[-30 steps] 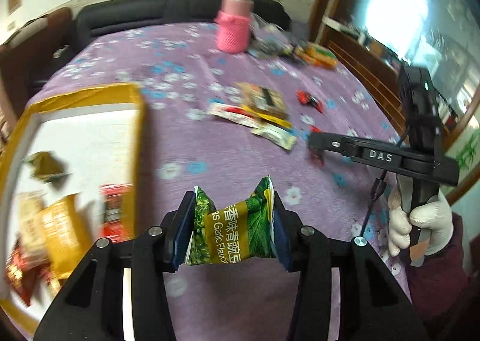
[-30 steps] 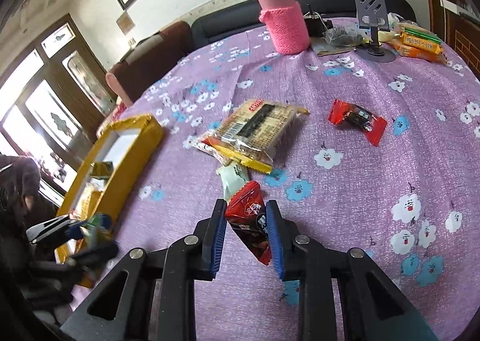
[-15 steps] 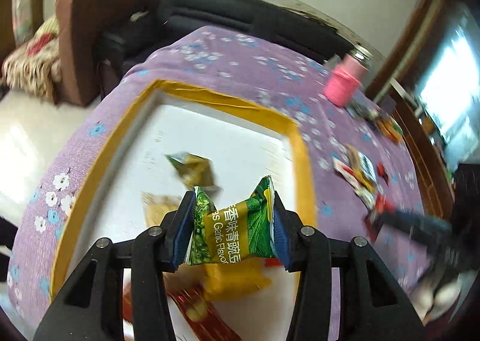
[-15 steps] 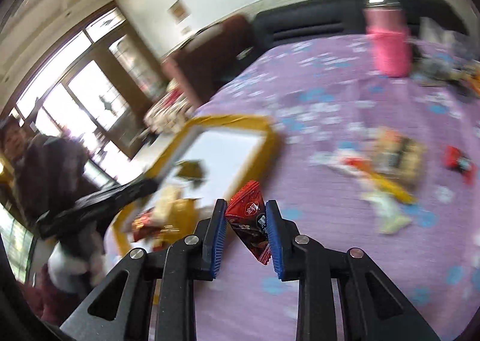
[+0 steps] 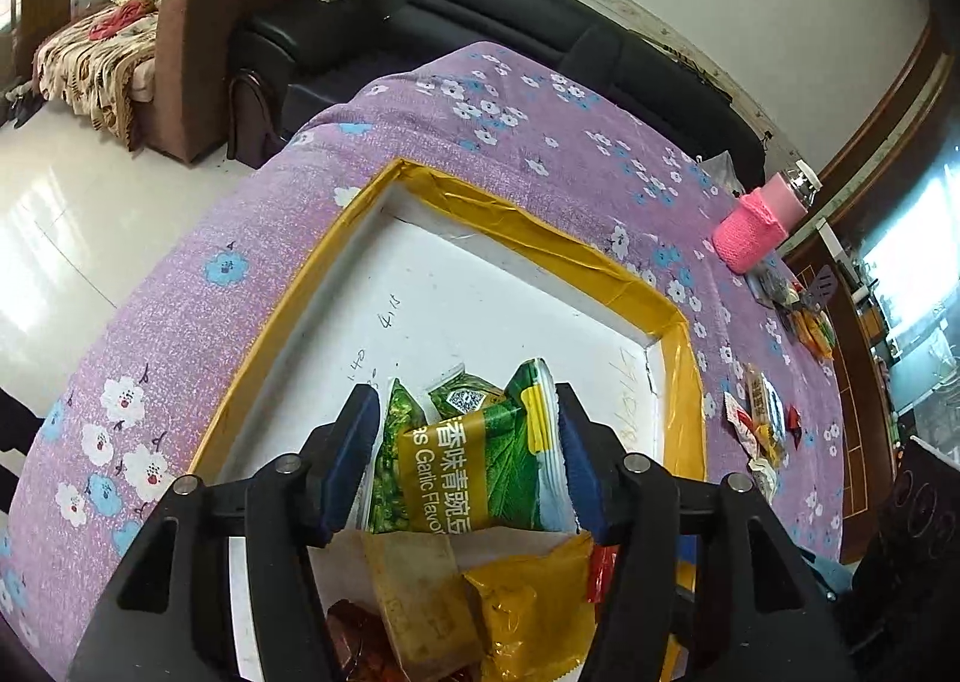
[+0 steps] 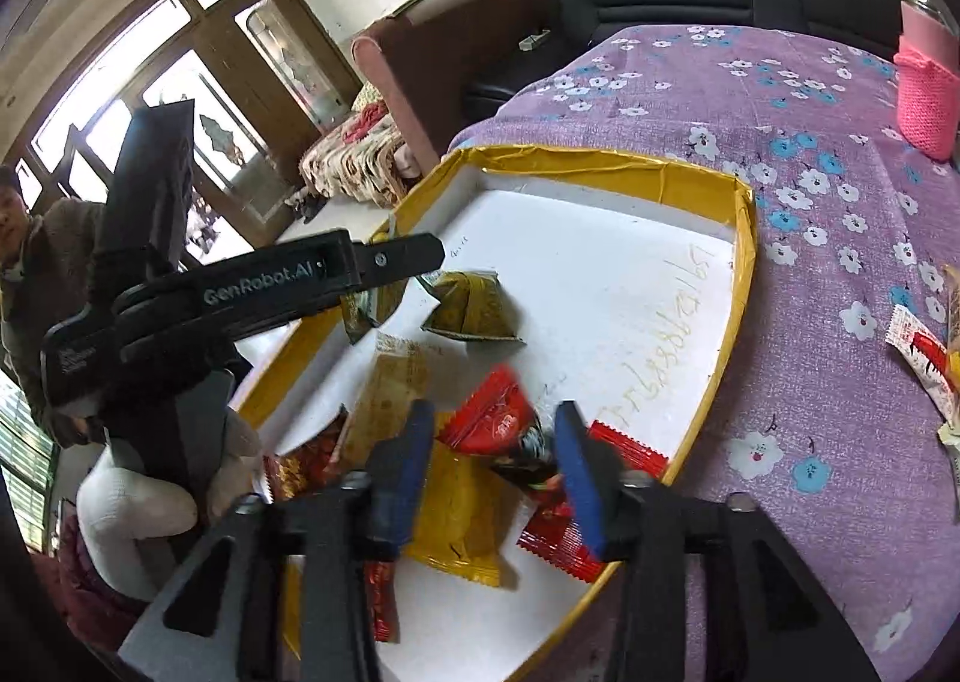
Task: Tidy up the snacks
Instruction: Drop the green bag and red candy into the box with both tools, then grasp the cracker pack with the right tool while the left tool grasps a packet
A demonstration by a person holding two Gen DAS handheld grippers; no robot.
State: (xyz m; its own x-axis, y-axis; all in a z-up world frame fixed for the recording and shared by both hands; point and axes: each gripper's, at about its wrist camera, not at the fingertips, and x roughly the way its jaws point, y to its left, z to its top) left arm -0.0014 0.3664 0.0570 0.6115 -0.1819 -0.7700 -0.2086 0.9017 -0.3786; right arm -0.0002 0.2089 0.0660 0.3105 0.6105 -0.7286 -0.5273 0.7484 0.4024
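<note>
Fingers of the left gripper (image 5: 468,460), just opening, flank the green pea packet (image 5: 474,472) above the yellow-rimmed tray (image 5: 528,238). Right gripper (image 6: 495,463) has parted too; its red snack (image 6: 498,424), clamped earlier, sits loose between them. Both moved from the purple floral tablecloth (image 5: 240,238).

left tongs (image 5: 468,454): black angular frame arms with round silver screws at the joints and blue pads on the inner faces of both fingers. right tongs (image 6: 495,463) are of the same build, black with blue pads and silver screws. seen from the right wrist, the left unit's black body bears pale "genrobot.ai" lettering, and a white glove (image 6: 138,508) covers the hand under it.
</note>
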